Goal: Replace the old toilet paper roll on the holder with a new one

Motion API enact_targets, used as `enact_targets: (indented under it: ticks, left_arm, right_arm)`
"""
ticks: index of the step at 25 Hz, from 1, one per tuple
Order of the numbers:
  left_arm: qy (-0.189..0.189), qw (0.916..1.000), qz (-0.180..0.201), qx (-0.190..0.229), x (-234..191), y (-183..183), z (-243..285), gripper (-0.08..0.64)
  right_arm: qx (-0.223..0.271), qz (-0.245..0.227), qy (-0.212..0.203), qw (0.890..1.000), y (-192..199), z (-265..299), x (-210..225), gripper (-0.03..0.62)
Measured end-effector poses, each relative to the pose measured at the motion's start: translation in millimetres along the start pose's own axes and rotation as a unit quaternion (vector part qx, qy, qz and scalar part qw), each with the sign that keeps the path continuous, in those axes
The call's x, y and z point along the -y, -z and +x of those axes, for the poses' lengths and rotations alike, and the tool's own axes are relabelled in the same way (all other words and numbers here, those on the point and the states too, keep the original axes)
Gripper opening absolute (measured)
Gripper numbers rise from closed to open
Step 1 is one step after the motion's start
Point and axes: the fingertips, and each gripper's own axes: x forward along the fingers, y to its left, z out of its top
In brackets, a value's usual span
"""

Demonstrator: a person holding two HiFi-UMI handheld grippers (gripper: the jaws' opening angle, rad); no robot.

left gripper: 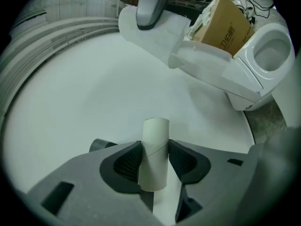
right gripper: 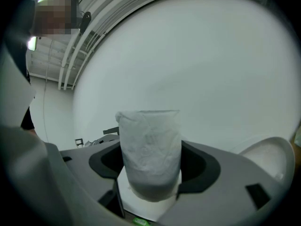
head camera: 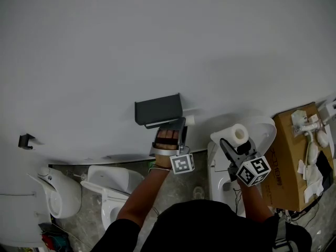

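A dark grey paper holder (head camera: 157,109) hangs on the white wall, with no roll showing on it. Just below its right end, my left gripper (head camera: 180,127) is shut on the old bare cardboard tube (head camera: 189,119). In the left gripper view that tube (left gripper: 155,131) stands pinched between the pads of the left gripper (left gripper: 155,150). To the right, my right gripper (head camera: 234,145) is shut on the new white paper roll (head camera: 237,135), held over the toilet. The roll (right gripper: 149,140) fills the right gripper (right gripper: 150,167), and it also shows from the left side as a white roll (left gripper: 160,32).
A white toilet (head camera: 262,135) stands under the right gripper, and an open cardboard box (head camera: 291,156) with white parts is beside it. A bidet (head camera: 107,185) and a urinal (head camera: 58,190) stand at lower left. A small dark hook (head camera: 24,140) is on the wall.
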Motion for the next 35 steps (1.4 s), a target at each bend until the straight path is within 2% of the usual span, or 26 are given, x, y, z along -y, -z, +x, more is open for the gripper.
enact_targets:
  ticks: [9, 13, 20, 28, 35]
  left_arm:
    - [-0.010, 0.9996, -0.003, 0.025, 0, -29, 7, 0.176]
    - [-0.016, 0.9991, 0.011, 0.038, 3, -41, 9, 0.176]
    - [0.010, 0.9992, -0.001, 0.037, 17, -48, 3, 0.176]
    - [0.034, 0.9990, -0.013, 0.025, 38, -33, -14, 0.176]
    - [0.037, 0.9989, -0.028, 0.008, 44, 12, -35, 0.176]
  right_arm:
    - [0.004, 0.011, 0.023, 1.000, -10, -7, 24, 0.318]
    - [0.010, 0.021, 0.027, 0.999, -14, -7, 33, 0.318]
    - [0.023, 0.034, 0.028, 0.999, -27, -9, 43, 0.318]
    - [0.025, 0.041, 0.021, 0.999, -27, -4, 33, 0.318]
    - [0.026, 0.054, 0.014, 0.998, -16, 19, -5, 0.318]
